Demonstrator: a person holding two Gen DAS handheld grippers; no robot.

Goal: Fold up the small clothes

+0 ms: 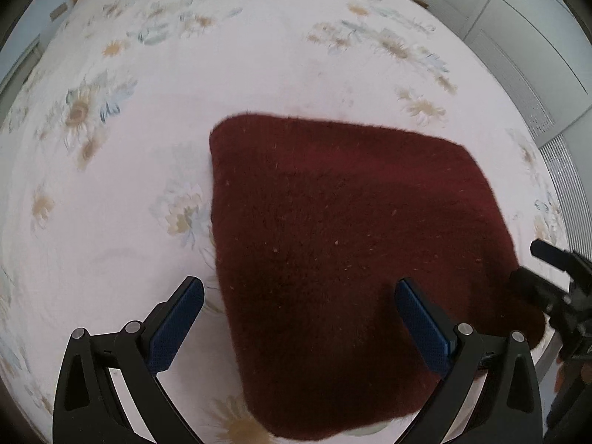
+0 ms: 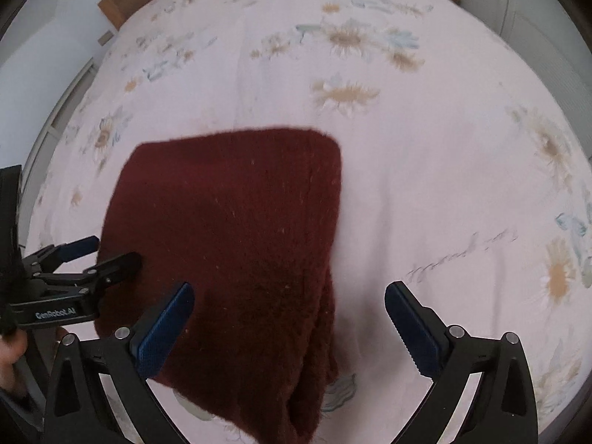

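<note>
Folded dark red knit garment [image 1: 347, 259] on a floral bedsheet [image 1: 155, 85], both grippers spread above it.

The bedsheet covers the bed and fills both views. The garment lies flat on it as a folded block, ahead of and below both grippers, with stacked layers visible along its right edge in the right wrist view. The left gripper [image 1: 299, 318] is spread wide over the garment's left edge, holding nothing. The right gripper [image 2: 288, 318] is spread wide over its right edge, holding nothing.
</note>
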